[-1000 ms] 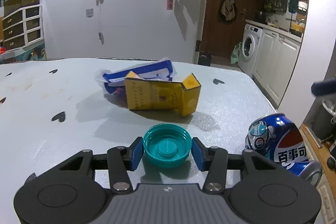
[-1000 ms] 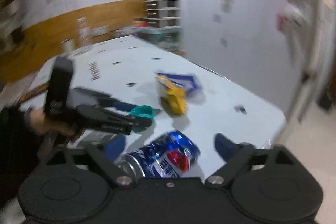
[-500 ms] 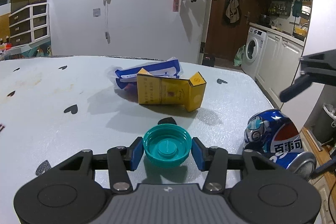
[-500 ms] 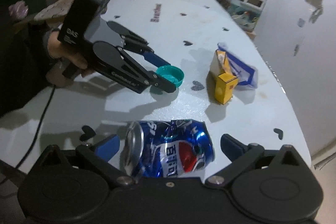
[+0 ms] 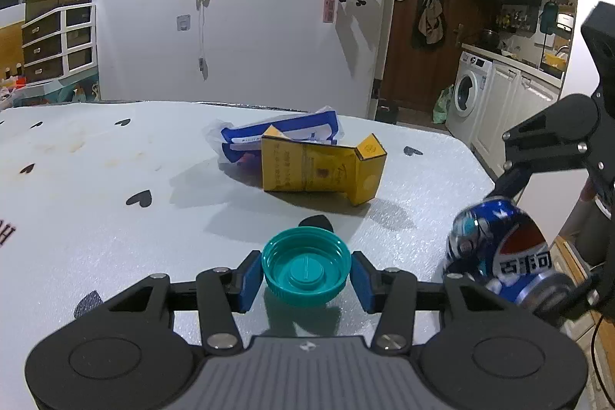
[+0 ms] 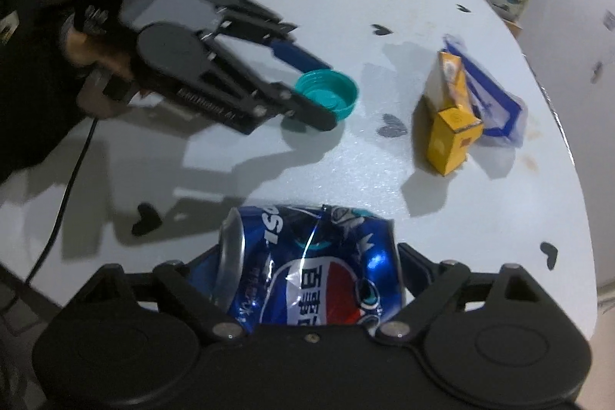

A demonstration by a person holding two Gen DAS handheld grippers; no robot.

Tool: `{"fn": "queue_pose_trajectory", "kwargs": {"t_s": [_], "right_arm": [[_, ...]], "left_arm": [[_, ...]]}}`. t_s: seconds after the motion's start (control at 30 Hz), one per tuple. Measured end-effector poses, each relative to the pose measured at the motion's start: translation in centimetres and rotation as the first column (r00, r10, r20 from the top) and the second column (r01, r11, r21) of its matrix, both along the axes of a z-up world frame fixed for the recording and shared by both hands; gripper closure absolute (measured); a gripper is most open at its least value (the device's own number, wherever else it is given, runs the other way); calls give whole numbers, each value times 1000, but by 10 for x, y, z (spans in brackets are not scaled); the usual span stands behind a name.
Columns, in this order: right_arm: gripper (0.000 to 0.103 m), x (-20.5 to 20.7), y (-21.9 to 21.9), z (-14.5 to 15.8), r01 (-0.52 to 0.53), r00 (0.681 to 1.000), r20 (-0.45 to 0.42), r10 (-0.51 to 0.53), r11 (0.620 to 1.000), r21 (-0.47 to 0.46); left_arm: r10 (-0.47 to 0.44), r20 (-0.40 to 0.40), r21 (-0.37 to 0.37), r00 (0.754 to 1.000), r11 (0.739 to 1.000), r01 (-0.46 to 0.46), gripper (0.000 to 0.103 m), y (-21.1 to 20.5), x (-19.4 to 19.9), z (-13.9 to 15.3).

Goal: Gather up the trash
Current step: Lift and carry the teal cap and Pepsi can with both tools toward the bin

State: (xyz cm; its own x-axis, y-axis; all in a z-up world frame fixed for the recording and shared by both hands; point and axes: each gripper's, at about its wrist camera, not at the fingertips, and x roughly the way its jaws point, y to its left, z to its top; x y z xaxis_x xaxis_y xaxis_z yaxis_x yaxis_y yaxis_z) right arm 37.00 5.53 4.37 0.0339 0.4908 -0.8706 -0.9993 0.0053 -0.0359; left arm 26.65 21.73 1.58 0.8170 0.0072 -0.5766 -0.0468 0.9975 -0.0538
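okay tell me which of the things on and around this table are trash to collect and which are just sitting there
Part of the job:
teal bottle cap, clamped in the left gripper
crushed blue soda can, between the closing jaws of the right gripper
yellow carton
blue and white wrapper

Just lying about:
washing machine
white drawer unit
bag hanging on the door

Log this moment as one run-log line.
left claw: shut on teal plastic bottle cap | right claw: closing around crushed blue soda can | untouched: yellow cardboard box, blue-white plastic wrapper
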Motion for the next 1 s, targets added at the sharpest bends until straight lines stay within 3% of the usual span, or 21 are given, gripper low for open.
{"fn": "queue_pose_trajectory", "kwargs": {"t_s": [0.07,0.17,0.23,0.3,0.43,0.6,0.9,1.0], "right_arm": [[12,5,0,1,82,997,3,-82,997,11],[12,2,-6,3,173,980,83,-178,983,69],[12,-3,-10,6,248,950,156,-269,959,140],[13,-8,-15,9,298,926,176,-333,933,200],[14,-26,-22,13,373,887,170,-429,884,280],[15,-40,-32,12,489,822,117,-557,796,357],[15,-62,-46,10,565,773,54,-632,724,395],[15,-63,-50,13,582,756,51,-652,706,404]], "left_arm": [[1,-4,2,1000,1000,-1,53,0,0,-1],[4,1,-1,1000,1000,-4,53,0,0,0],[11,9,-6,1000,1000,-11,53,0,-1,2],[20,16,-13,1000,1000,-20,53,1,-2,4],[25,35,-20,999,999,-25,53,0,-4,8],[12,54,-24,998,1000,-11,53,-6,-7,13],[-35,-66,44,997,998,38,53,-14,4,-4],[-24,-54,57,998,998,27,52,-17,5,-8]]}}
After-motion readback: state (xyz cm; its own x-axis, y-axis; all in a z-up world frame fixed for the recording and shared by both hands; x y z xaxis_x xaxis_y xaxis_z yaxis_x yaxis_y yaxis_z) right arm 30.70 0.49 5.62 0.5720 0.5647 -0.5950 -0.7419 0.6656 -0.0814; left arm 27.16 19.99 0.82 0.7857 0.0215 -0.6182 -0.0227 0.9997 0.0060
